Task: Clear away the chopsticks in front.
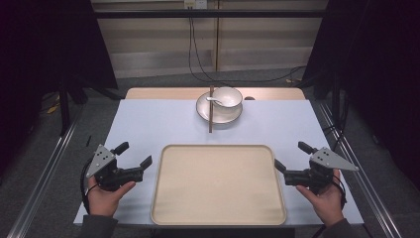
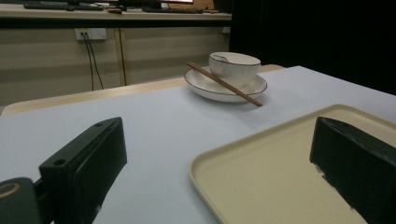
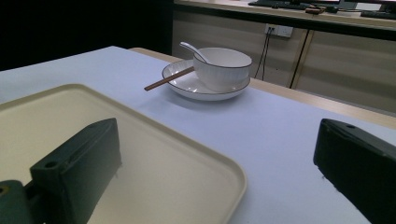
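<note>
1. The left gripper [image 1: 134, 154] rests just left of the tray [image 1: 218, 218], jaws spread wide with nothing between them; the right gripper [image 1: 292, 156] mirrors it at the tray's right edge, likewise wide and empty.
2. Nearest to both is the cream tray, bare, lying at the near edge of the table. It looks like light, stiff plastic with a low raised rim, likely best pinched at the rim on both sides, since the flat floor offers no hold.
3. Well beyond it stands a white plate [image 1: 233, 115] carrying a white bowl [image 1: 227, 97] with a spoon [image 1: 213, 99] inside; chopsticks [image 1: 210, 109] lie across the plate's left rim, their tips on the table. The crockery appears glazed: heavy, slippery, breakable. The bowl's wall or the plate's rim would give grip; the chopsticks are thin and could roll.
4. The table [image 1: 148, 124] has a smooth pale-blue top over a wooden edge at the far side.
5. Around it: dark curtains, a grey floor, cables hanging from a wall socket.
</note>
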Motion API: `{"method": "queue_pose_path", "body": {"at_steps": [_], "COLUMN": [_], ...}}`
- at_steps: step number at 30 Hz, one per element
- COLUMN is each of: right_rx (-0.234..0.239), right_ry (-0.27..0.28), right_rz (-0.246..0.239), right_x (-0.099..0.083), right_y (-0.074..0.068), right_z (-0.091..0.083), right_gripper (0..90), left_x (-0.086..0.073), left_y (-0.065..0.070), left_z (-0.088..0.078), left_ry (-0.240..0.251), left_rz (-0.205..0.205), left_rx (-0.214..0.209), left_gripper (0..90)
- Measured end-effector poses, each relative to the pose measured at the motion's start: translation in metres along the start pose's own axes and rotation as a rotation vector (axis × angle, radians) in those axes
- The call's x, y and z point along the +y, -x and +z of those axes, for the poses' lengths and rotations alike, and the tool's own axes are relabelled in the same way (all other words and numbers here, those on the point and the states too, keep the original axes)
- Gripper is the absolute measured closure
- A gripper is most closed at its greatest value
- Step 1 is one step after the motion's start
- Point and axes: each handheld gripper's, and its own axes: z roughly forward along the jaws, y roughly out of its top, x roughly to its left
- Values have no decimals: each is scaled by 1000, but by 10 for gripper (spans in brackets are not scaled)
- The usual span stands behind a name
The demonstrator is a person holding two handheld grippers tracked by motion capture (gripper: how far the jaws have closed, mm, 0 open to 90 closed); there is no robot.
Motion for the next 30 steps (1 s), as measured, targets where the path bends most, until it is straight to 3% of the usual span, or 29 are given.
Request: {"method": "queue_pose_path", "body": {"at_steps": [14, 23, 30], "right_rx": [34, 61, 79], "right_ry": [-14, -16, -13], "right_rz": [-10, -4, -9], "right_x": [-1, -3, -2], "right_y": [-4, -4, -6], "right_z": [3, 2, 1], "right_gripper": [8, 14, 18], "left_x": [2, 17, 32], "left_y": [9, 17, 23], "left_z": [16, 49, 91], "left_ry": [-32, -51, -92], "left_rz": [-21, -36, -38], "left_rx": [-52, -92, -122], "left_gripper": [36, 39, 40]}}
